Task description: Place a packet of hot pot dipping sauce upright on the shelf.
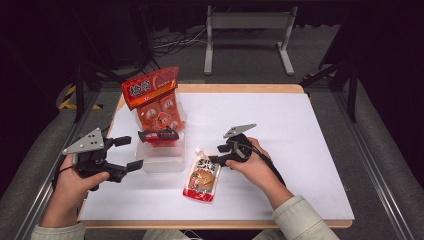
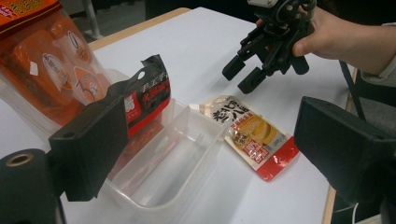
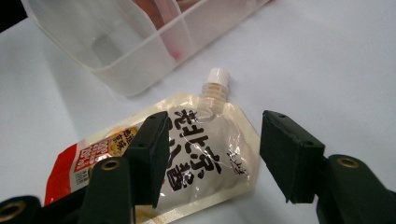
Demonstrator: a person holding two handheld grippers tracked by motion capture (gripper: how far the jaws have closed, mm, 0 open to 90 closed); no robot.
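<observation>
Spouted sauce pouch lies flat on the white sheet covering the table, just beside the near right corner of the clear plastic bin. It is a soft, glossy, cream-coloured film pack with a white screw cap at its upper end, black brush lettering below the spout, a round food picture in the middle and a red band across its bottom edge.

The right gripper hangs low over the pouch's upper half with its black, blocky jaws apart, one on either side of the lettering in the right gripper view; the pads do not press on the film. The lower part of the pouch is cut off there by the frame and the jaws.

The left gripper sits at the bin's left side, its jaws spread wide and empty.

The bin is translucent, thin-walled and rectangular, with an inner divider visible in the left gripper view. A tall orange snack bag with clear windows stands in its far end, and a small red-and-black packet leans at its front. Print on both is too blurred to read.
</observation>
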